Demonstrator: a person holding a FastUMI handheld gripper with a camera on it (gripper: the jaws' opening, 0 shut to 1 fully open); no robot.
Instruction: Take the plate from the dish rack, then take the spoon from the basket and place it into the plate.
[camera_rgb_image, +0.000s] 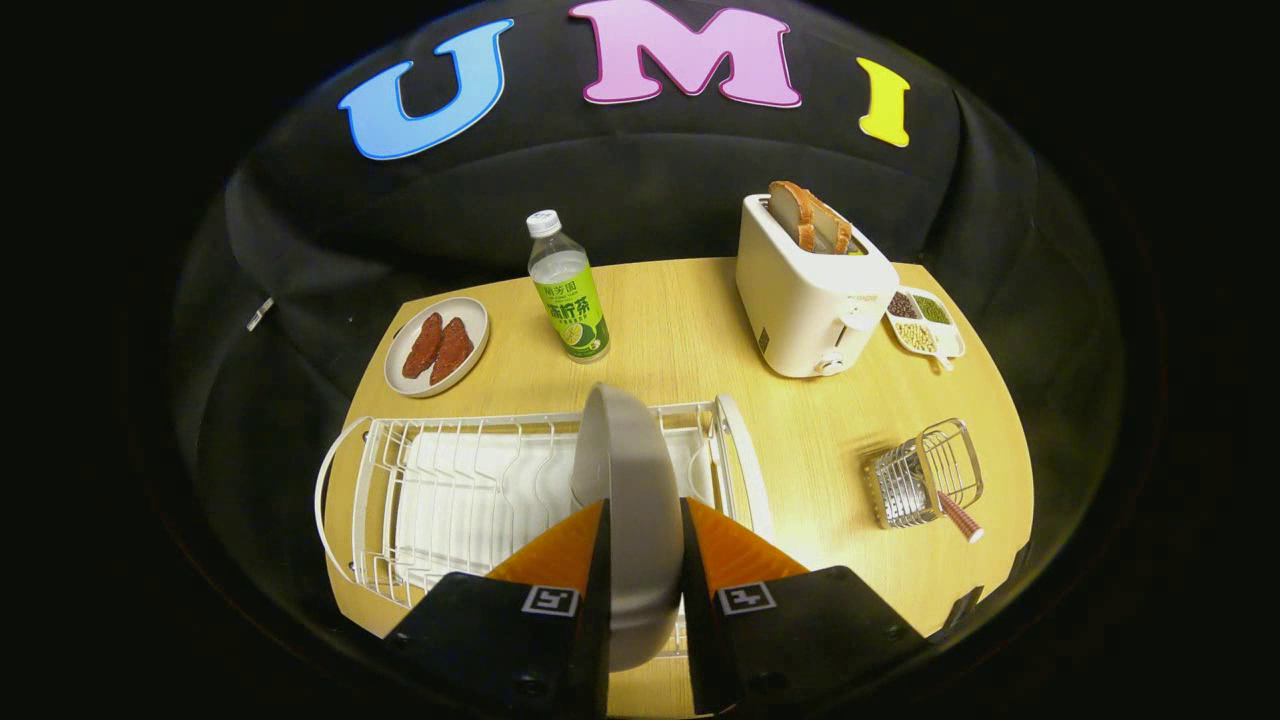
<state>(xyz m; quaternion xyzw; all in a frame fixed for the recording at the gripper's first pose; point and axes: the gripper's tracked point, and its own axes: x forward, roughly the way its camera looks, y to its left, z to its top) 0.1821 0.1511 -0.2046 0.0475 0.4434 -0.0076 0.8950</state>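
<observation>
at the far left a saucer (437, 345) with two reddish pieces sits near the table (690, 330) edge, well clear of the work. nearer, the rack (450, 490) spreads white and wiry, with a handle loop on its left end; its slots look bare apart from what stands at its right part. just beyond the rack stands a bottle (568, 290), upright and out of the way.

in the middle the gripper (645, 560) pinches the plate (630, 470), one finger pressed on each face, so the plate stands on edge above the rack's right part, held the way the slots kept it. i cannot tell if its lower rim is free of the wires.

to the right a toaster (812, 300) with bread in it stands at the back, a small tray (925, 322) of beans just beside it. nearer sits the basket (922, 475), the spoon (960, 517) handle poking out towards the table edge. bare table lies between rack and basket, likely room for the plate; the rack's right rim is the one thing to clear.
</observation>
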